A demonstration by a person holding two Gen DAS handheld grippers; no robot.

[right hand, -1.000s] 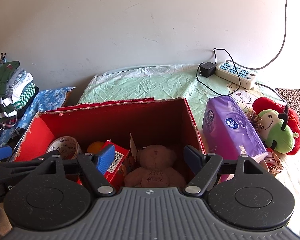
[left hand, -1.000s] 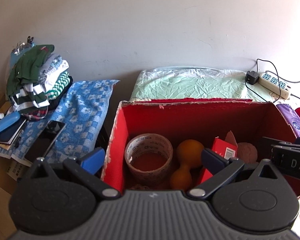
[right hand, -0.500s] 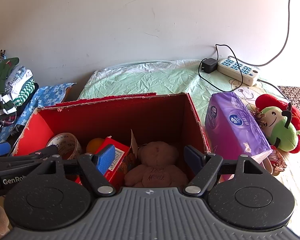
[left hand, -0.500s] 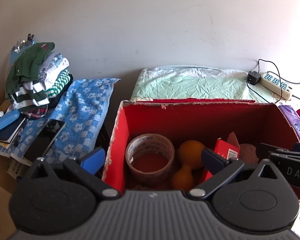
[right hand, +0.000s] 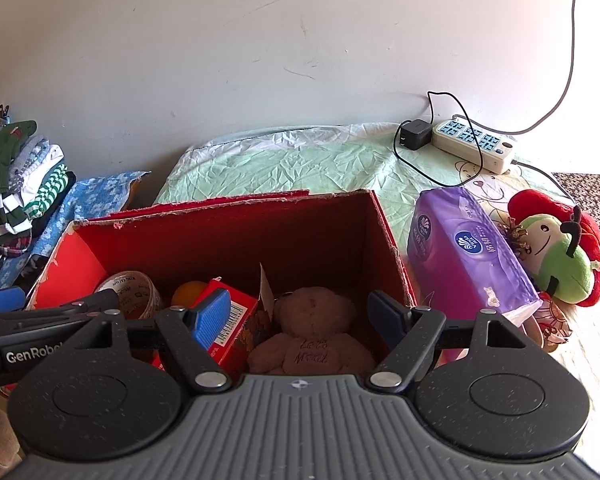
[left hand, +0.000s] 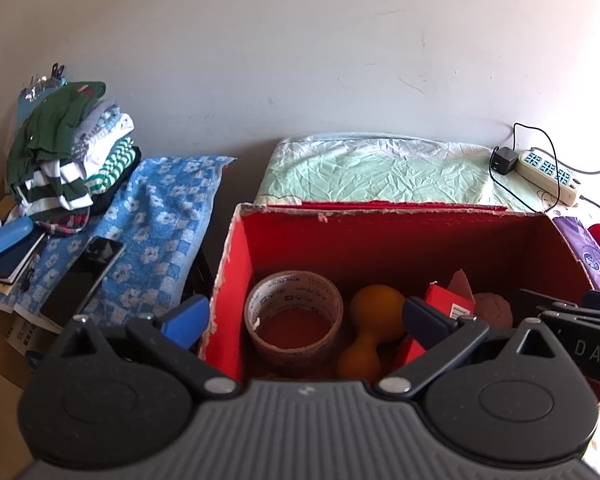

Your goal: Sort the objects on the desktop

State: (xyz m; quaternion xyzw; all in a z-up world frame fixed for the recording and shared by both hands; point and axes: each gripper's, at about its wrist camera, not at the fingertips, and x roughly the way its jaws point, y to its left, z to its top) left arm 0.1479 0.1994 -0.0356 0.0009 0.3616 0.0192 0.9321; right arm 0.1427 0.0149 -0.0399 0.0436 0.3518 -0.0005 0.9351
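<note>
A red cardboard box [left hand: 236, 280] stands open on a low surface covered by a crumpled pale-green sheet [left hand: 380, 168], which runs back to a plain off-white wall [left hand: 300, 40]. Inside the box lie a roll of brown tape [left hand: 294, 320], an orange dumbbell-shaped toy [left hand: 370, 328], a small red carton [right hand: 236, 316] with a barcode, and a brown teddy bear [right hand: 312, 332] towards the box's right end.

The left gripper [left hand: 304, 318] hangs over the box's left near corner with its jaws wide apart and nothing between the pads; its left finger is outside the box wall, its right finger over the inside. The right gripper [right hand: 300, 312] hangs over the right half of the box, jaws likewise wide apart and empty, the bear showing below the gap.

To the right of the box, on the sheet, a purple pack of tissues [right hand: 468, 256] lies just beside the box wall, and a green and red plush toy [right hand: 556, 256] lies next to it. Behind them, against the wall, sits a white power strip [right hand: 474, 144] with a black charger [right hand: 414, 134] plugged in and a cable running up the wall.

To the left, a blue flowered towel [left hand: 160, 216] covers a separate lower surface. On it rest a pile of folded clothes [left hand: 68, 160], a dark phone [left hand: 84, 276], and a blue case [left hand: 6, 234] on top of notebooks.
</note>
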